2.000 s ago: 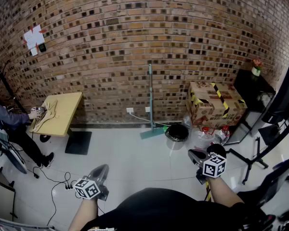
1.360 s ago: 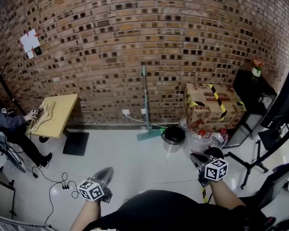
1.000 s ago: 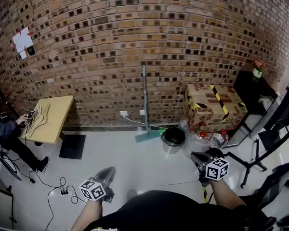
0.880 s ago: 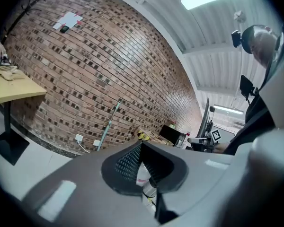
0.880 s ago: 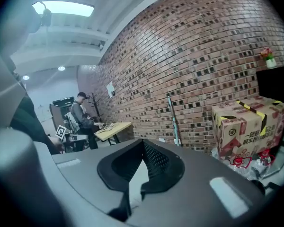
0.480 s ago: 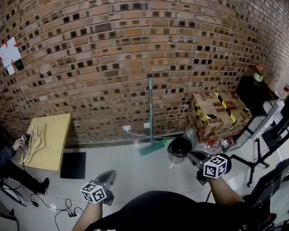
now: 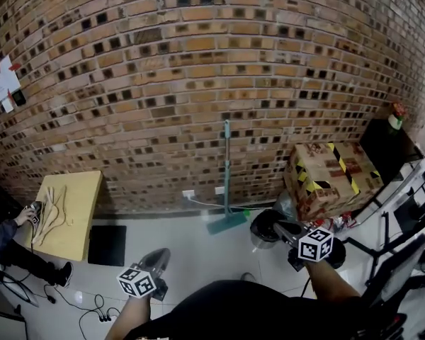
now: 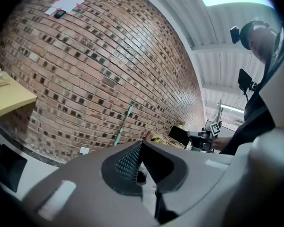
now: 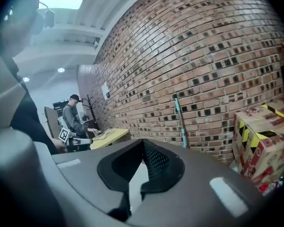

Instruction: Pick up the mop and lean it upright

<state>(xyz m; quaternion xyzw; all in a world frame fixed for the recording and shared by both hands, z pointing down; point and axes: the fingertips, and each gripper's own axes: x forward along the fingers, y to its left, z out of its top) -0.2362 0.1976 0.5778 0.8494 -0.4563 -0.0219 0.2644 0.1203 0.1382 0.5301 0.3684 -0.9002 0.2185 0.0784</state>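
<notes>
The mop (image 7: 227, 168) has a teal handle and a flat teal head (image 7: 227, 223). It stands upright against the brick wall, its head on the white floor. It also shows far off as the mop (image 8: 123, 125) in the left gripper view and the mop (image 9: 180, 122) in the right gripper view. My left gripper (image 7: 154, 258) is low at the left, shut and empty, well short of the mop. My right gripper (image 7: 283, 229) is shut and empty too, pointing toward the bin right of the mop head. Both gripper views show the jaws together: left gripper (image 8: 141, 143), right gripper (image 9: 143, 141).
A wooden table (image 7: 71, 211) with a black base (image 7: 108, 244) stands at the left, a seated person (image 7: 0, 236) beside it. A black bin (image 7: 268, 225) and a taped cardboard box (image 7: 333, 176) sit right of the mop. Cables (image 7: 92, 299) lie on the floor.
The head view has turned up and to the right, so wall and mop sit lower in frame. The mop stays leaning on the wall. Both grippers stay shut and hardly move.
</notes>
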